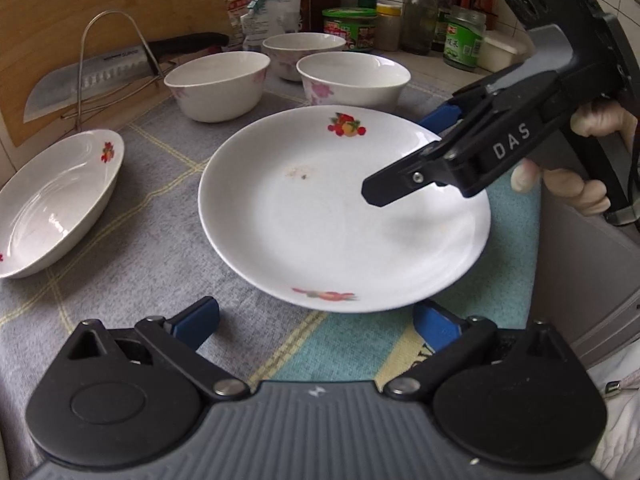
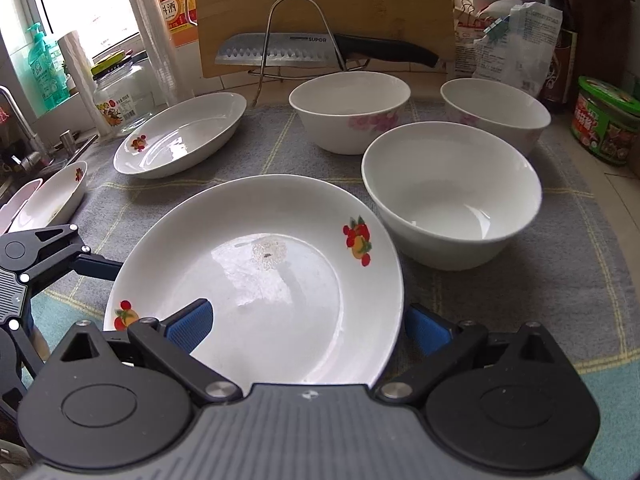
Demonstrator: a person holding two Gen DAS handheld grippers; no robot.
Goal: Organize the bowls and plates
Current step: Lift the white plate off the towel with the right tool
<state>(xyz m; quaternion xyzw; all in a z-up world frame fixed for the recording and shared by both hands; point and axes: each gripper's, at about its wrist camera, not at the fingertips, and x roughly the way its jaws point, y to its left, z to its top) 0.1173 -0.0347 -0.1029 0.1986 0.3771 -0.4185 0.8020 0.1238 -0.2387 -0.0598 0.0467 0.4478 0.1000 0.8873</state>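
A round white plate point(image 1: 340, 216) with fruit prints lies on the grey cloth; it also shows in the right wrist view point(image 2: 256, 280). My right gripper point(image 2: 306, 326) is open, one finger over the plate's rim and one outside it; it also shows in the left wrist view point(image 1: 404, 152). My left gripper point(image 1: 316, 320) is open and empty just in front of the plate. An oval plate point(image 1: 56, 200) lies to the left, also seen in the right wrist view point(image 2: 180, 136). Three white bowls point(image 1: 218, 84) point(image 1: 354, 78) point(image 1: 304, 54) stand behind.
A cutting board point(image 2: 320, 12), knife point(image 2: 280, 52) and wire rack stand at the back. Jars and bottles point(image 1: 460, 36) line the back right. A sink with tap point(image 2: 24, 136) and more dishes point(image 2: 56, 192) is at the left. The counter edge point(image 1: 560, 240) is at the right.
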